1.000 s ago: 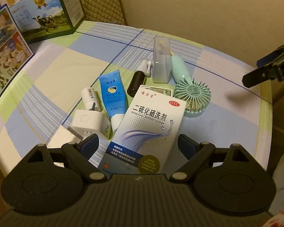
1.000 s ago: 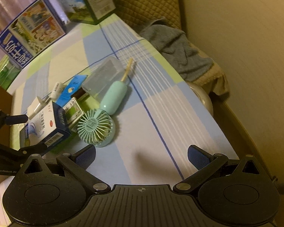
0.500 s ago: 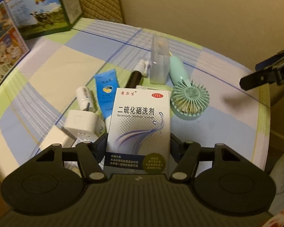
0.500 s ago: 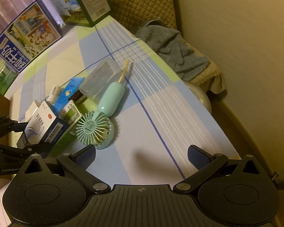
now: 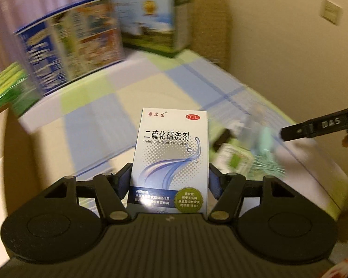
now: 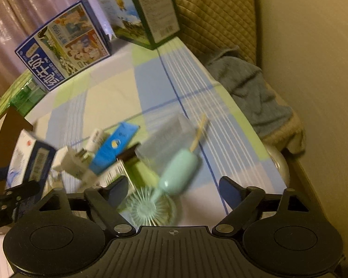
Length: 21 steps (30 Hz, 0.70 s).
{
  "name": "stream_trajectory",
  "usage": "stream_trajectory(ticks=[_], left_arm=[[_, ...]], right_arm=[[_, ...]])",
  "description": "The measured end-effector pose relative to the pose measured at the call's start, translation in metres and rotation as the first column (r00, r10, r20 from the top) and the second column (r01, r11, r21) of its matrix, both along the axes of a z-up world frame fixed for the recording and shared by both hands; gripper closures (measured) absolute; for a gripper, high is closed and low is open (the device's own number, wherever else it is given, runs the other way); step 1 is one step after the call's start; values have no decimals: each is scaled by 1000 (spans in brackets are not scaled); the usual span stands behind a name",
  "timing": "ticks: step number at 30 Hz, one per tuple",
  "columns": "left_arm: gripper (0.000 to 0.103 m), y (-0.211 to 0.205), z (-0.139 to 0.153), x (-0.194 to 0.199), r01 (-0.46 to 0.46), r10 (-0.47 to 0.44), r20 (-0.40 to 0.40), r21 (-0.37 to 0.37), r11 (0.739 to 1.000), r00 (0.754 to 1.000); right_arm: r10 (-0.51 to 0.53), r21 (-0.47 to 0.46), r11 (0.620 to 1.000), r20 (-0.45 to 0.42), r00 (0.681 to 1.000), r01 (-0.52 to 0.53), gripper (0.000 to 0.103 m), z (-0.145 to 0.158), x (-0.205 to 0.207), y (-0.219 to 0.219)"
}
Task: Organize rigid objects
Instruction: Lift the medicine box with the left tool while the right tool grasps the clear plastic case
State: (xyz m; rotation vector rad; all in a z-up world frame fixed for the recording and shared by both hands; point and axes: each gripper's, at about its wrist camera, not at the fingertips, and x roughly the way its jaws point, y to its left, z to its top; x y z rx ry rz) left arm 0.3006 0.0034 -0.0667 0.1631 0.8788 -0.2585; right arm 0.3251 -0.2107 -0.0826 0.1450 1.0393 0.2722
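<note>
Lifted off the checked tablecloth since the earlier frame, the white-and-blue cardboard lotion box (image 5: pixel 169 162) stands upright, clamped flat-sided in the left gripper (image 5: pixel 169 180). Beyond, the right gripper (image 6: pixel 174 191), jaws closing with nothing gripped, brackets the mint plastic hand fan (image 6: pixel 164 192). Farther back stand glossy printed milk cartons (image 6: pixel 65 53).

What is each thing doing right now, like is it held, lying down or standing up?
Lotion box: held upright in the left gripper.
Right gripper: jaws closing, around the fan but not yet touching.
Mint fan: lying flat on the table.
Blue tube: lying flat.
Milk carton: standing.
Green carton: standing.
</note>
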Motion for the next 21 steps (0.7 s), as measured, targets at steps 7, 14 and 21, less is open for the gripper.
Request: stream_trajectory(ticks=[7,14,21], left_arm=[[41,33,1,10,-205,206,-8,32,978,979],[41,46,-1,4,-300,301,-26,29,953,953],[41,54,-3,-3,-354,355,-37,25,935,934]], right_arm=[[7,22,1000,-38,999,-6,34,-8,36,14],[-26,-16,1000,-81,996,25,38,-20,63,25],[-5,-86,996,-109,994,-4,56,-39,75,36]])
